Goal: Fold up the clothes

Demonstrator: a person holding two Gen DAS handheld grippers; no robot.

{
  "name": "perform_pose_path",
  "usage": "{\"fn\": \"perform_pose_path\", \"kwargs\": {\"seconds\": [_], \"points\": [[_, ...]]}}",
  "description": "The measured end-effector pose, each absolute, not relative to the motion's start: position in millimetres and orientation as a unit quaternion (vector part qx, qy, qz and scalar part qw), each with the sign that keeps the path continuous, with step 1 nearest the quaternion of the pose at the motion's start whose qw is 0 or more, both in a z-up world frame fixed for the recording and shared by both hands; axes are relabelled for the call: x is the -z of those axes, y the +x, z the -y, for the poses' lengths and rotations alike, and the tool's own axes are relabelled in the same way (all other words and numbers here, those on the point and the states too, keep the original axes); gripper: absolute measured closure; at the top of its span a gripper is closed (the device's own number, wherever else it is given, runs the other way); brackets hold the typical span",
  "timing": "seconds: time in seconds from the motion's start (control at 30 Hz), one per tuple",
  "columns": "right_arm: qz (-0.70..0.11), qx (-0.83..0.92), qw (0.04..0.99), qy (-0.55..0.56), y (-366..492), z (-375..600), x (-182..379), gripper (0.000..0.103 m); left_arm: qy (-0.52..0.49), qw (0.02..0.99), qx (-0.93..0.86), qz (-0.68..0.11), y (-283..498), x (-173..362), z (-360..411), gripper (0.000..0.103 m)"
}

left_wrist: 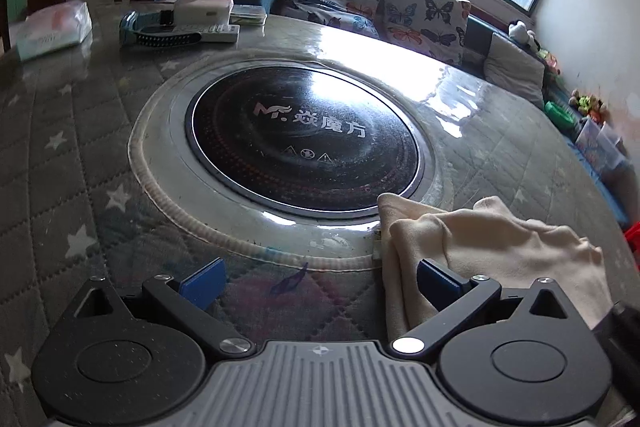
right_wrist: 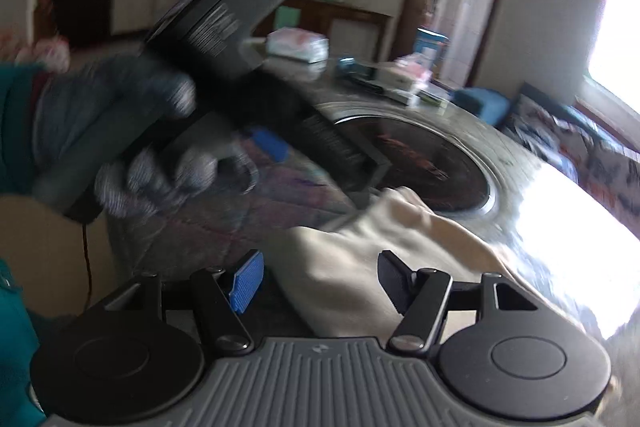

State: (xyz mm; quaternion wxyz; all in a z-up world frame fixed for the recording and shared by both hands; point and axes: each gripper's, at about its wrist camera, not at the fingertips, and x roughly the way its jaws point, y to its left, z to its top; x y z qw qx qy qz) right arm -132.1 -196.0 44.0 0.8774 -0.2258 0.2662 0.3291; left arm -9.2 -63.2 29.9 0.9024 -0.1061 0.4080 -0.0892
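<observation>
A cream cloth garment [left_wrist: 492, 247] lies bunched on the round table, at the near right edge of the black cooktop. My left gripper [left_wrist: 320, 283] is open; its right finger rests against the cloth's left edge, with nothing between the pads. In the right wrist view the cloth [right_wrist: 360, 267] lies just ahead of my right gripper [right_wrist: 320, 279], which is open above it. The left gripper [right_wrist: 276, 143], held by a gloved hand [right_wrist: 120, 131], shows blurred at the upper left of that view.
A black induction cooktop [left_wrist: 304, 143] sits in the middle of the quilted table cover [left_wrist: 60, 147]. A tissue pack [left_wrist: 52, 29], a brush, a remote and boxes [left_wrist: 204, 5] lie at the far edge. A sofa with butterfly cushions [left_wrist: 424, 19] stands behind.
</observation>
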Motion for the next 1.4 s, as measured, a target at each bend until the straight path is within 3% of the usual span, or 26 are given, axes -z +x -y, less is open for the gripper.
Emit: {"fn": "perform_pose_path", "kwargs": {"seconds": [0.13,0.33,0.4,0.57,1.0,1.17,1.33,1.4], "points": [[-0.271,-0.333,0.868,-0.25,-131,174,-34,0.044,-0.135,0.898,0.111,-0.404,-11,-35,60,0.0],[-0.279,-0.31,0.876,-0.241,-126,169,-30,0.068,-0.182,0.878,0.15,-0.417,-7,-32,64,0.0],[-0.282,-0.308,0.881,-0.221,-125,174,-33,0.082,-0.205,0.867,0.161,-0.426,-4,-29,65,0.0],[-0.291,-0.312,0.892,-0.151,-119,195,-43,0.087,-0.231,0.862,0.157,-0.423,-4,-30,66,0.0],[-0.27,-0.325,0.904,-0.06,-114,239,-66,0.088,-0.341,0.823,0.144,-0.432,-5,-22,65,0.001],[-0.265,-0.335,0.903,-0.055,-111,245,-66,0.088,-0.363,0.811,0.153,-0.432,-4,-19,68,0.021],[-0.265,-0.343,0.899,-0.053,-112,250,-62,0.088,-0.393,0.789,0.145,-0.449,-1,-8,65,0.067],[-0.267,-0.348,0.897,-0.053,-111,251,-60,0.088,-0.4,0.785,0.146,-0.45,0,-4,65,0.076]]}}
